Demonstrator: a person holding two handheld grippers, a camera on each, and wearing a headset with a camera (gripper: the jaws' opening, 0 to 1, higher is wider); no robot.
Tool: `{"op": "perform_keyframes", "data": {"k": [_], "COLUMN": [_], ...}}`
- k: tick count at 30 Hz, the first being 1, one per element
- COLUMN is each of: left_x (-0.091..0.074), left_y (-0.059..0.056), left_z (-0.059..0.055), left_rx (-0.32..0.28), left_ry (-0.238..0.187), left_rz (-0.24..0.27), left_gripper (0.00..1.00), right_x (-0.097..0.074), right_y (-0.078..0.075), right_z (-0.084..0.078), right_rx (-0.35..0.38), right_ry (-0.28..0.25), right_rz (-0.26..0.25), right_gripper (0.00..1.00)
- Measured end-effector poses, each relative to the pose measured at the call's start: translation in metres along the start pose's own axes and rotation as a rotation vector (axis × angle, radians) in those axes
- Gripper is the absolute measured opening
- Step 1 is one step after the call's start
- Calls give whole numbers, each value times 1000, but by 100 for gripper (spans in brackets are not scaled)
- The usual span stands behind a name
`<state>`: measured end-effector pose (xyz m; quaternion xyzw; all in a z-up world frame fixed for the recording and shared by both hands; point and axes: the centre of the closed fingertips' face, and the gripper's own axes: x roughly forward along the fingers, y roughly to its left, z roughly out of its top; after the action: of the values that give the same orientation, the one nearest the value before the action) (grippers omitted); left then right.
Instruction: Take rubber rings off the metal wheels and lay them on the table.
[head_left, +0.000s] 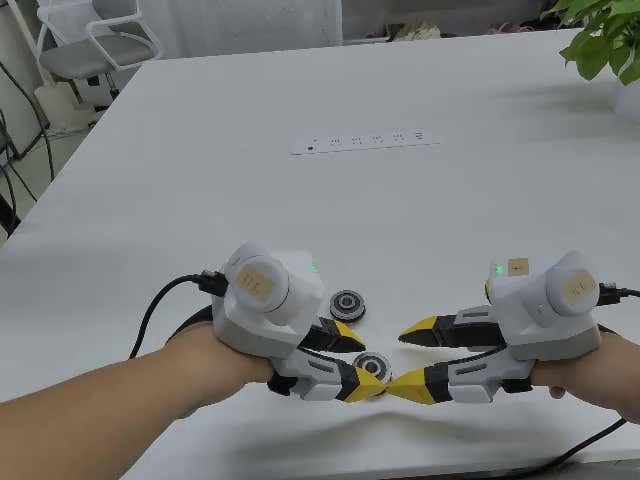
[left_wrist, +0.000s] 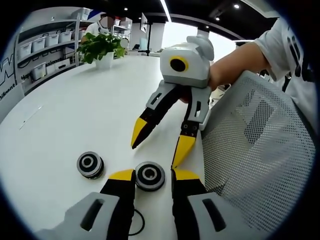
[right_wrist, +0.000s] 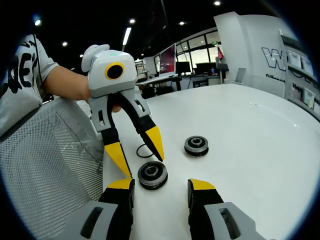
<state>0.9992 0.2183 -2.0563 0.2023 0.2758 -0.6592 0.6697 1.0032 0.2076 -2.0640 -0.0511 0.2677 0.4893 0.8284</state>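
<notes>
The left gripper (head_left: 374, 368) and right gripper (head_left: 395, 362) each have a rounded white-grey housing (head_left: 265, 300): black, yellow-tipped jaws ahead of it, a black cable (head_left: 160, 300) behind, a tan label (head_left: 252, 281) on top. The T-shirt (right_wrist: 20, 75) is white with black lettering.

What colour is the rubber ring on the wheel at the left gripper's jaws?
Black. That wheel shows best in the left gripper view.

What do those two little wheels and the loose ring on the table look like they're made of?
The near wheel and the far wheel look like metal in the middle, going by the grey gleam of the hubs. Each has a matte black band around it, probably rubber. The loose ring is thin, black and dull, so likely rubber too.
</notes>
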Motion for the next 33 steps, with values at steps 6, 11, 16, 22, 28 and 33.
{"op": "perform_keyframes", "data": {"k": [6, 11, 16, 22, 28, 33], "left_x": [3, 3, 3, 4, 4, 4], "left_y": [-3, -1, 0, 3, 3, 4], "left_z": [-3, -4, -4, -4, -5, -4], "left_rx": [16, 11, 17, 37, 83, 85], "left_ry": [12, 8, 3, 4, 12, 8], "left_rz": [-7, 0, 5, 22, 39, 47], "left_gripper": [17, 16, 14, 11, 10, 9], "right_x": [0, 0, 1, 1, 1, 3], "right_y": [0, 1, 0, 1, 1, 4], "right_z": [-1, -2, -2, -3, -3, -4], "right_rx": [2, 1, 2, 1, -5, -11], "right_ry": [1, 3, 4, 6, 8, 12], "right_rz": [2, 3, 3, 3, 6, 13], "right_gripper": [40, 40, 40, 39, 38, 38]}}
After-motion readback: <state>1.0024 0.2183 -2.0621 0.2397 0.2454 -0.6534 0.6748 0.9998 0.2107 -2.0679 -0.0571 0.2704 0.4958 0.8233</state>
